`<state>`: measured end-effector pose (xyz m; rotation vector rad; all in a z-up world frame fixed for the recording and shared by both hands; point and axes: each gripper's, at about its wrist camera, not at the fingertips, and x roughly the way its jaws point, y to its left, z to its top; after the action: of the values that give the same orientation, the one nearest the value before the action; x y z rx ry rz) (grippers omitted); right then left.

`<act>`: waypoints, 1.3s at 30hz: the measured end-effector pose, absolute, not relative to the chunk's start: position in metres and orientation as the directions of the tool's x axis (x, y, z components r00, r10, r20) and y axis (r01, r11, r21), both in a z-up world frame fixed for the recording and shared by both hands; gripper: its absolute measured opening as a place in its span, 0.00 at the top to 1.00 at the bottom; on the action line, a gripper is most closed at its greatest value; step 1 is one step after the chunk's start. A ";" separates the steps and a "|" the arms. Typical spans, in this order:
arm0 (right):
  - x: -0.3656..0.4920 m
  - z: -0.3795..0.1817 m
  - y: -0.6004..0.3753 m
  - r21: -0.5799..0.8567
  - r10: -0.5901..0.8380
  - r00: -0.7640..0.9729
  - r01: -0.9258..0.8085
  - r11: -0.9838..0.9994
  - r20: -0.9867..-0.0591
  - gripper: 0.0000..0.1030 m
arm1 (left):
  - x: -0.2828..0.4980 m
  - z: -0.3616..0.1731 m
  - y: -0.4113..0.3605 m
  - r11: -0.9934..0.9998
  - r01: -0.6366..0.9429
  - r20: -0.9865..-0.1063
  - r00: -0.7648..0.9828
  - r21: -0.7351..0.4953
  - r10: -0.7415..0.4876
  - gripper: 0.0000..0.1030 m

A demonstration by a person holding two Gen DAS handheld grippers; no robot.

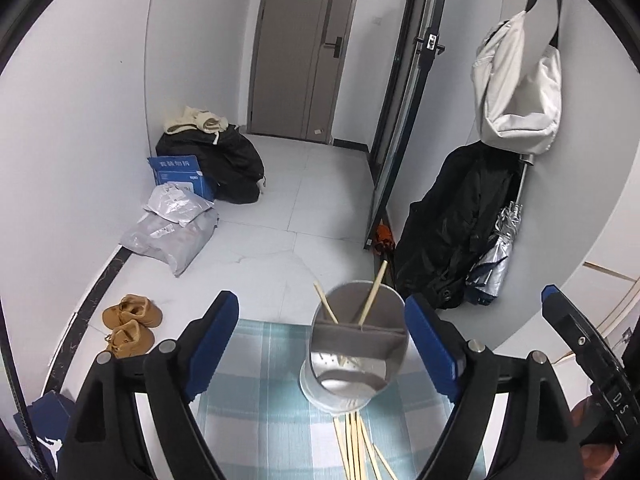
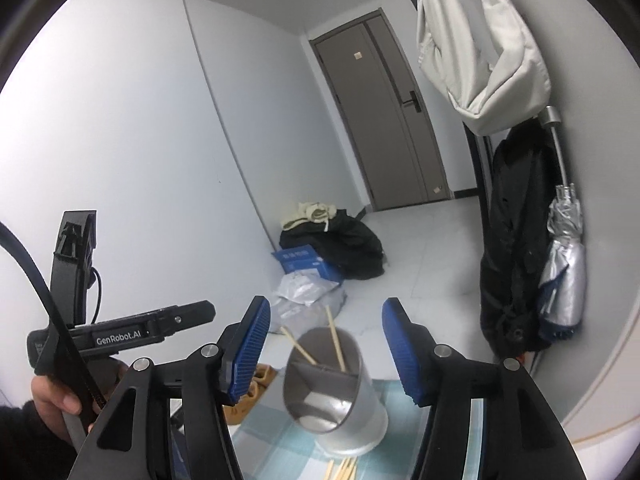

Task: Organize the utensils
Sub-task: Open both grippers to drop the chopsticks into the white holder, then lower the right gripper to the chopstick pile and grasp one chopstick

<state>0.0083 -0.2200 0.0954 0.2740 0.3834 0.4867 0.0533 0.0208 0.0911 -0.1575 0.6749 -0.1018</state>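
Two chopsticks (image 1: 370, 298) lean inside the metal holder (image 1: 356, 344) on your checked counter (image 1: 260, 392), with more chopsticks (image 1: 356, 448) lying loose at its base. Your left hand-held gripper (image 1: 320, 340) is spread wide around the holder without touching it; your right hand-held gripper (image 2: 326, 344) is also parted, gripping nothing

My left tongs (image 1: 322, 340) and right tongs (image 2: 326, 350): black, blue pads. Utensil holder (image 1: 356, 344): silver metal, grey divider. Chopsticks (image 1: 354, 444): pale wood. Surface (image 1: 260, 400): teal-and-white plaid cloth. Shoes (image 1: 130, 326): tan. Hanging bag (image 1: 516, 92): white. Door (image 1: 300, 48): grey-brown. Box (image 1: 182, 176): blue.
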 end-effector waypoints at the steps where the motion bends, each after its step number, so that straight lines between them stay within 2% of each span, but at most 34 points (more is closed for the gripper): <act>1: 0.004 0.096 -0.221 0.343 0.501 0.816 -0.400 0.850 -0.288 0.43 | 0.048 0.092 0.020 0.983 0.040 -0.608 0.781 -0.179 -0.143 0.16; 5: -0.023 0.099 -0.222 0.339 0.501 0.823 -0.407 0.849 -0.267 0.35 | 0.029 0.094 0.019 0.985 0.033 -0.581 0.804 -0.170 -0.127 0.10; 10: -0.047 0.093 -0.222 0.333 0.497 0.826 -0.406 0.851 -0.267 0.35 | 0.013 0.095 0.019 0.989 0.033 -0.557 0.823 -0.148 -0.110 0.08; 14: -0.058 0.084 -0.221 0.332 0.492 0.827 -0.399 0.855 -0.272 0.32 | -0.002 0.089 0.022 0.988 0.023 -0.537 0.837 -0.155 -0.104 0.02; 18: -0.067 0.067 -0.220 0.340 0.487 0.822 -0.386 0.857 -0.294 0.29 | -0.009 0.065 0.017 0.987 0.060 -0.579 0.804 -0.150 -0.137 0.01; 24: -0.076 0.032 -0.220 0.344 0.469 0.805 -0.352 0.871 -0.364 0.28 | -0.006 0.012 0.013 0.985 0.031 -0.627 0.767 -0.171 -0.134 0.01; 30: -0.072 -0.011 -0.224 0.341 0.429 0.768 -0.289 0.895 -0.475 0.28 | 0.006 -0.026 0.017 0.987 -0.008 -0.667 0.738 -0.164 -0.105 0.01; 39: -0.055 -0.052 -0.217 0.266 0.356 0.687 -0.238 0.934 -0.633 0.29 | 0.025 -0.049 0.022 0.981 -0.013 -0.740 0.658 -0.193 -0.137 0.01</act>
<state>-0.0547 -0.2167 -0.0525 0.1673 0.7424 0.3341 0.0247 0.0221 -0.0488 -0.1882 0.8511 -0.0702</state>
